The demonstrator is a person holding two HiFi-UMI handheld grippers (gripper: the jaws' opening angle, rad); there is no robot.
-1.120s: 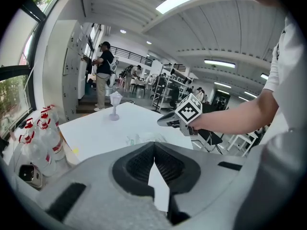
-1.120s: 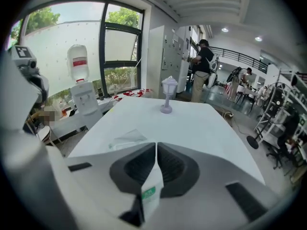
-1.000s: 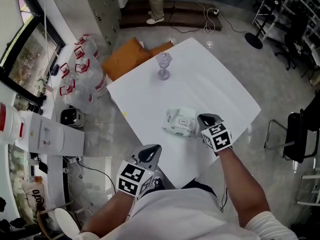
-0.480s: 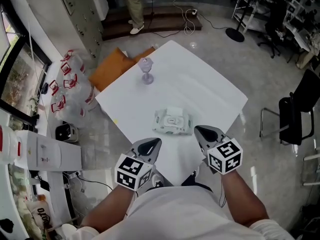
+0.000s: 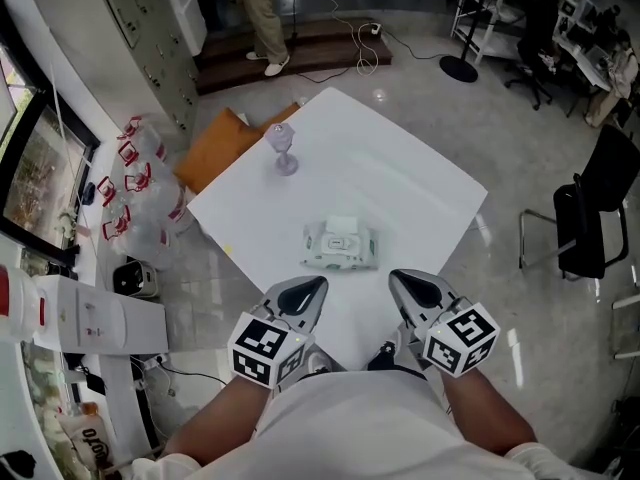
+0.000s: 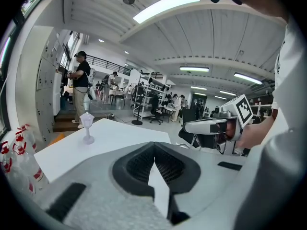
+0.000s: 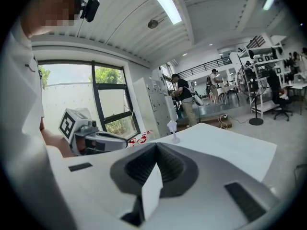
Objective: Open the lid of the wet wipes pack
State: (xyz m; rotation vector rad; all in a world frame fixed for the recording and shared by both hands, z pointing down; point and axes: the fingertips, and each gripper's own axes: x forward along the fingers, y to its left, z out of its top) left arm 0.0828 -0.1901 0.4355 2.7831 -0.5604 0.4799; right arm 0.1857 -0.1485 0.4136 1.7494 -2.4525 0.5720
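Left gripper point(image 5: 308, 290) and right gripper point(image 5: 405, 283): both pressed shut, empty, now drawn back near the body; the right has left the pack. Wipes pack point(image 5: 341, 245) lies mid-table point(image 5: 420, 183), well apart, lid seemingly flipped up. Glass point(image 5: 284, 150) beyond. Task looks done.

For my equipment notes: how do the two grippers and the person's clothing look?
The left gripper and the right gripper are light grey, with dark ribbed tongs. Each carries a cube of black-and-white square markers. The shirt is white.
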